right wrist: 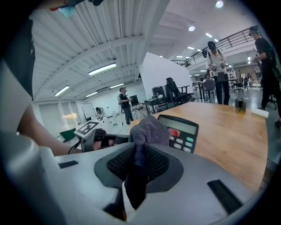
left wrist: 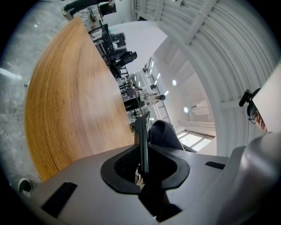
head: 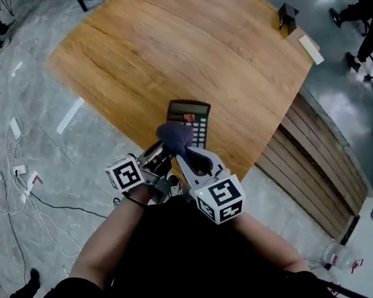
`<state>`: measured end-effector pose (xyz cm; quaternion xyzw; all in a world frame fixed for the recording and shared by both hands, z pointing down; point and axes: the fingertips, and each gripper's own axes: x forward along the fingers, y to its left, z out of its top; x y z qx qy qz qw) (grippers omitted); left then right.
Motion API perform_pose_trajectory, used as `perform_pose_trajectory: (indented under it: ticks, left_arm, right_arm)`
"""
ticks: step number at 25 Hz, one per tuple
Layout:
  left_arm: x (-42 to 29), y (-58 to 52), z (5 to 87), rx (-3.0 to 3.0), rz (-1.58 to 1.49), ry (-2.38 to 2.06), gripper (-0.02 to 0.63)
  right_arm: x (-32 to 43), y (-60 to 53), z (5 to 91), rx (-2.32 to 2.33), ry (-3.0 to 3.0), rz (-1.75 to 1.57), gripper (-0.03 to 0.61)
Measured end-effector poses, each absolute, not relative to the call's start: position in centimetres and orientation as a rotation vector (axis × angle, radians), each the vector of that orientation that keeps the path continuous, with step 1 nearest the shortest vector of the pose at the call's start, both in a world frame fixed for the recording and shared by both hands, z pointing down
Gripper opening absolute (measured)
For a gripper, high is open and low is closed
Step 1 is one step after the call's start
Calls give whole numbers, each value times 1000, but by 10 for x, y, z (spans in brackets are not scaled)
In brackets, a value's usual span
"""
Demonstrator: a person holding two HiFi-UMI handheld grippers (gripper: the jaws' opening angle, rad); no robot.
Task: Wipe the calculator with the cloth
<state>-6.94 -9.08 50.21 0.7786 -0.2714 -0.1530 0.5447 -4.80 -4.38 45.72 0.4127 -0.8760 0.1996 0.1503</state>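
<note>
A black calculator [head: 192,117] with a grey display and a red key is held over the near edge of the wooden table [head: 175,47]. My left gripper [head: 162,159] is shut on its near end. In the left gripper view the calculator [left wrist: 142,132] shows edge-on between the jaws. My right gripper [head: 186,153] is shut on a bunched grey-purple cloth [head: 175,136]. The cloth [right wrist: 148,129] rests against the near part of the calculator [right wrist: 182,132] and hides it. The cloth [left wrist: 163,134] also shows just beyond the calculator in the left gripper view.
A small dark box [head: 286,18] and a white slab [head: 310,49] lie at the table's far right edge. Wooden slats [head: 317,157] lie on the floor to the right, cables and plugs [head: 19,174] to the left. Several people [right wrist: 217,72] stand beyond the table.
</note>
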Motion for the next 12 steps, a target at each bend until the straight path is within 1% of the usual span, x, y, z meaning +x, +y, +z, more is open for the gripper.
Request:
perform_pose_trajectory:
  ticks: [5,12]
  left_arm:
    - [-72,-100,493,1850,-423,-637,69]
    - [-67,-91,492,1824,-419,-632,69]
  right_arm:
    - [-39,-35,470,1174,-2485,587,67]
    - [19,-55,478,1377,-2374,608,67]
